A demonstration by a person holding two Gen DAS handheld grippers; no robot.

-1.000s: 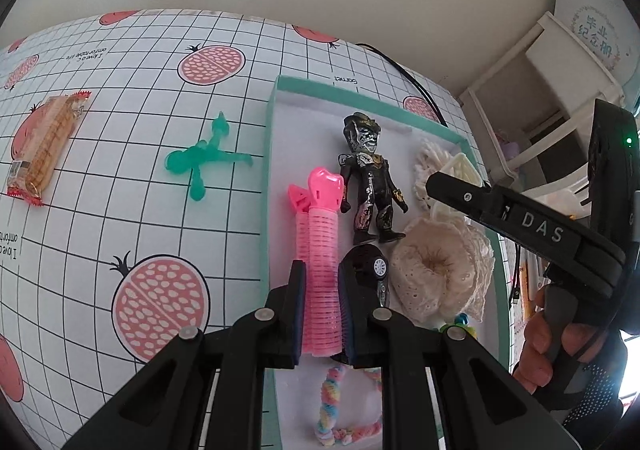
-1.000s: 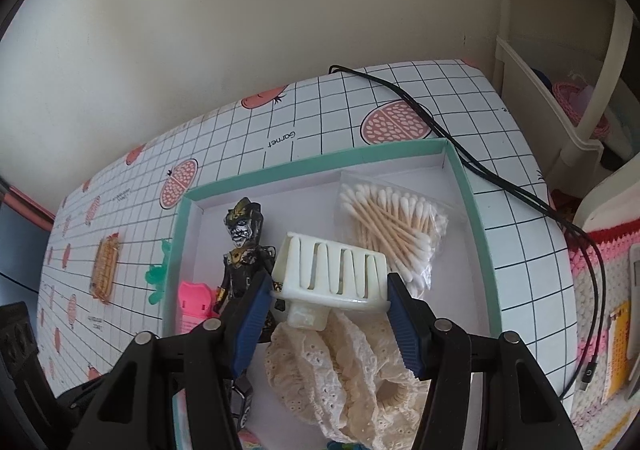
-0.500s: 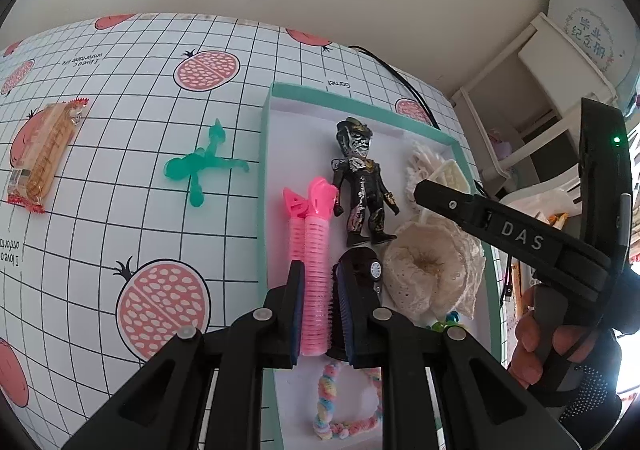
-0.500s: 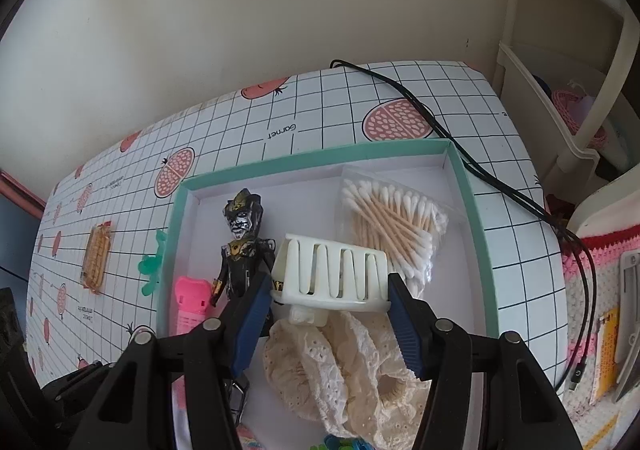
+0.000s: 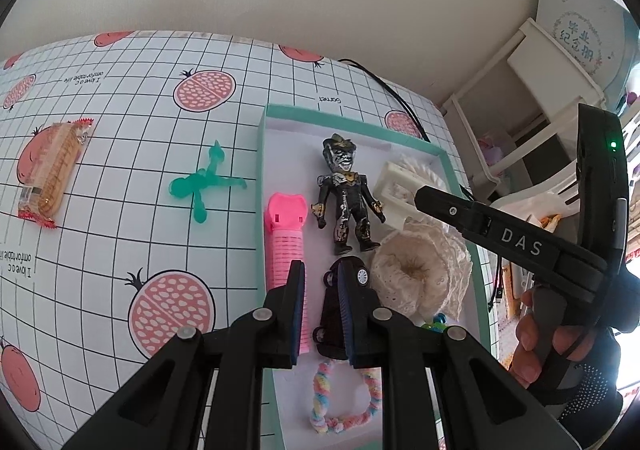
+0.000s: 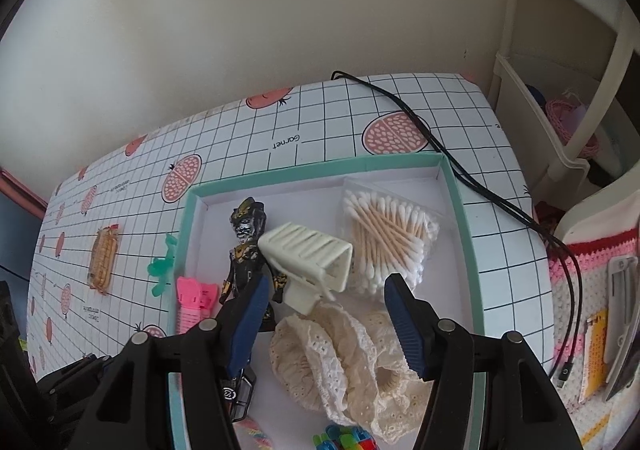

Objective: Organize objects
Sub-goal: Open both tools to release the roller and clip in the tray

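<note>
Both grippers are over the teal-rimmed tray point(image 5: 262, 186) on the pomegranate-print tablecloth point(image 5: 132, 178). The left gripper point(image 5: 320, 302) has its 2 fingers parted, and nothing is pinched between them. The pink hair roller point(image 5: 286, 246) lies flat in the tray along its left wall, just beside the left finger and outside the gap. A small black toy car point(image 5: 340, 306) sits in the tray right by the other finger.

Over on the right, the right gripper point(image 6: 326, 314) stands wide apart too, its blue pads clear of everything. The cream hair claw clip point(image 6: 310, 260) is free of the fingers and rests tilted in the tray, leaning on the black toy figure point(image 6: 246, 250) on one side and against the bag of cotton swabs point(image 6: 390, 240) on the other. Its lower end touches the cream lace scrunchie point(image 6: 348, 362), which fills the near middle of the tray.

Outside the tray, a green plastic clip point(image 5: 204, 184) lies on the cloth just beside the left wall, and a wrapped snack bar point(image 5: 52, 174) sits well apart from it, further left. A pastel fuzzy loop point(image 5: 340, 398) lies at the near end of the tray. A black cable point(image 6: 460, 170) runs across the cloth past the tray's far right corner. From the left wrist view, a hand point(image 5: 540, 338) grips the right tool's handle.
</note>
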